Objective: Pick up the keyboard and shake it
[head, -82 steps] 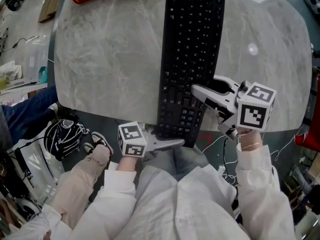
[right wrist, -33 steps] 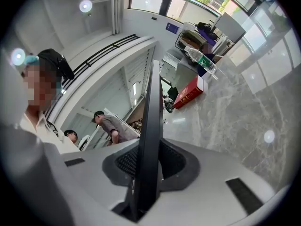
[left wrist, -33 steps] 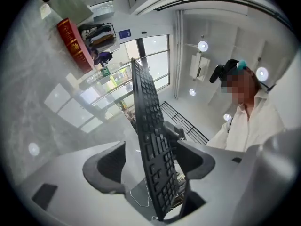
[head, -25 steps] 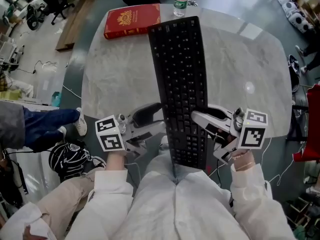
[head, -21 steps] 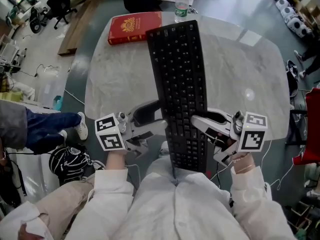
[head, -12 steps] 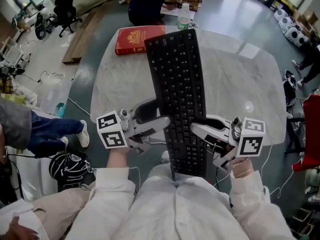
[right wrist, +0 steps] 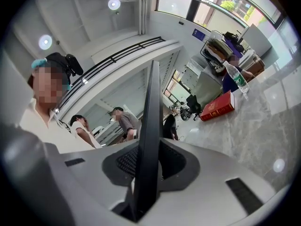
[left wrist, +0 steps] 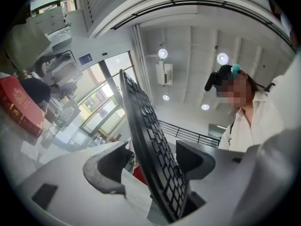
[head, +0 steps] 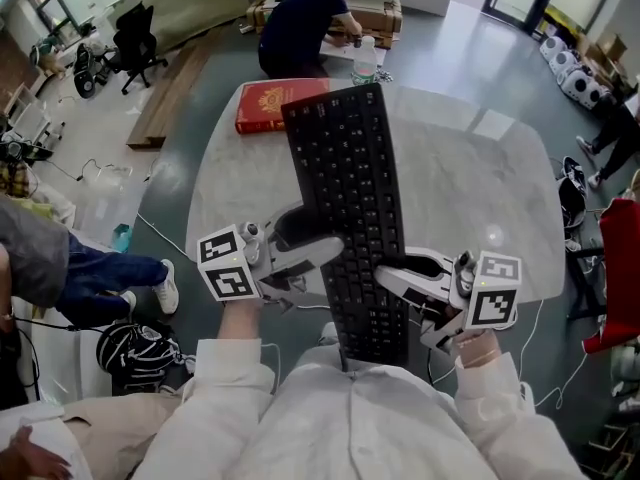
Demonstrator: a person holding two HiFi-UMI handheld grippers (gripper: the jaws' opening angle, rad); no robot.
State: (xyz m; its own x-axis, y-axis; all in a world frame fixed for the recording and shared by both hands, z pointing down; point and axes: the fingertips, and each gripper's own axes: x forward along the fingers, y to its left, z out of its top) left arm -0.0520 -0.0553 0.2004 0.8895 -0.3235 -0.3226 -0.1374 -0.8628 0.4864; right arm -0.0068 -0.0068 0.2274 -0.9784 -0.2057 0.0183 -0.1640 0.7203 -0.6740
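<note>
Keyboard (head: 350, 218) is off the desk (head: 470, 198) and held in the air between both tongs. Its long axis runs away from us and the keys face up at the head camera.

Left tongs (head: 318, 238) are clenched on the keyboard's left long edge, near the end closest to us. In the left gripper view, the keyboard (left wrist: 146, 145) runs diagonally through the left tongs (left wrist: 153, 161), key side towards the right-hand pad, with ceiling lights behind it.

Right tongs (head: 392, 273) are clenched on the opposite long edge, slightly nearer to us than the left pair. In the right gripper view, we see the keyboard (right wrist: 149, 140) edge-on as a thin dark blade. It stands upright through the right tongs (right wrist: 146, 166), with both pads tight against it.

In the head view, the far end of the keyboard overlaps the right end of the red book (head: 275, 105), which lies on the far side of the desk. A water bottle (head: 365, 60) stands just beyond that end. The near end sits over our chest.

A person (head: 305, 28) in a dark top is bent over behind the desk.
</note>
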